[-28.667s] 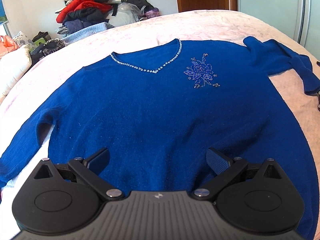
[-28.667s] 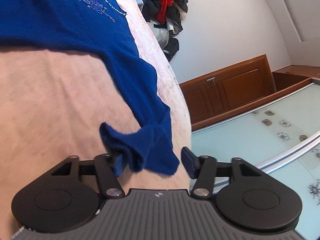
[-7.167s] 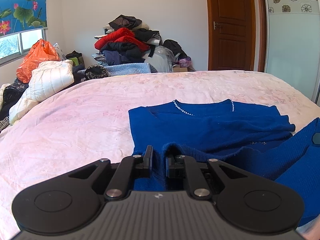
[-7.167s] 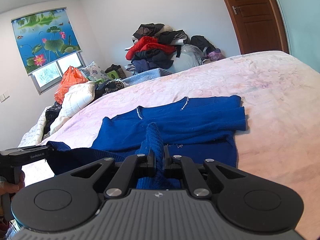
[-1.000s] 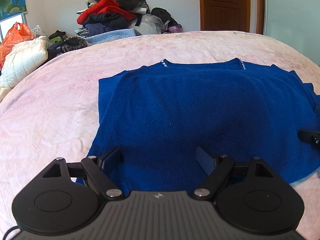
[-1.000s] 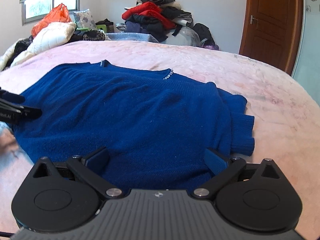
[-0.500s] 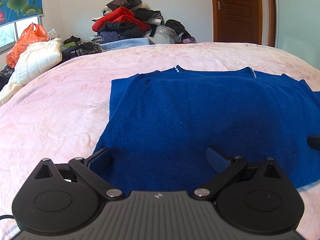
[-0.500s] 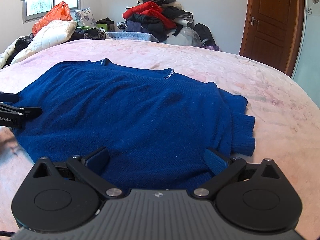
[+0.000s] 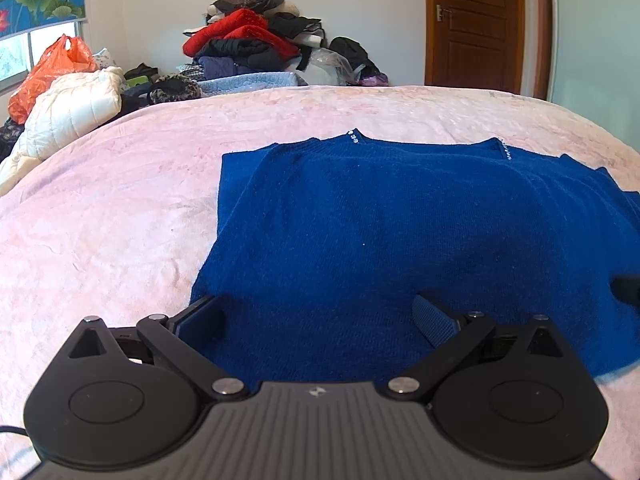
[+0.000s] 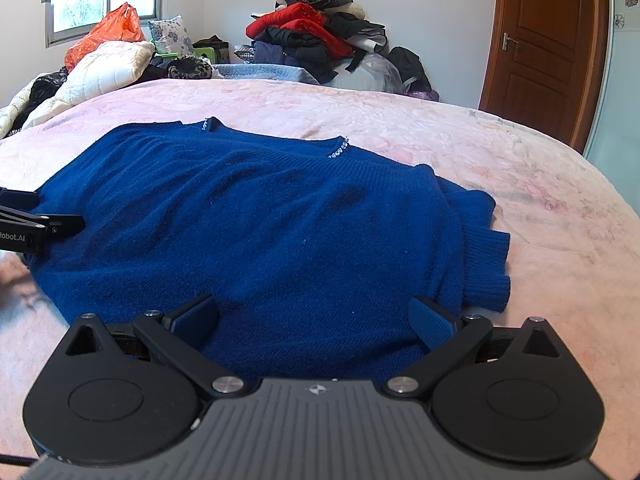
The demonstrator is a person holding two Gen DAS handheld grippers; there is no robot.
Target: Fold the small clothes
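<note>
Both grippers' jaws wide, blue sweater (image 9: 400, 232) spread just ahead.

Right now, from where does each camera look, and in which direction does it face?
Left wrist: sits on the left hand-held gripper, above the near left part of the blue sweater, facing the clothes pile; its own open fingers show.
Right wrist: sits on the right hand-held gripper, above the sweater's near right part; its open fingers show, with the left gripper at the left edge.
Shared: sweater, pink bed, pile, door.
</note>
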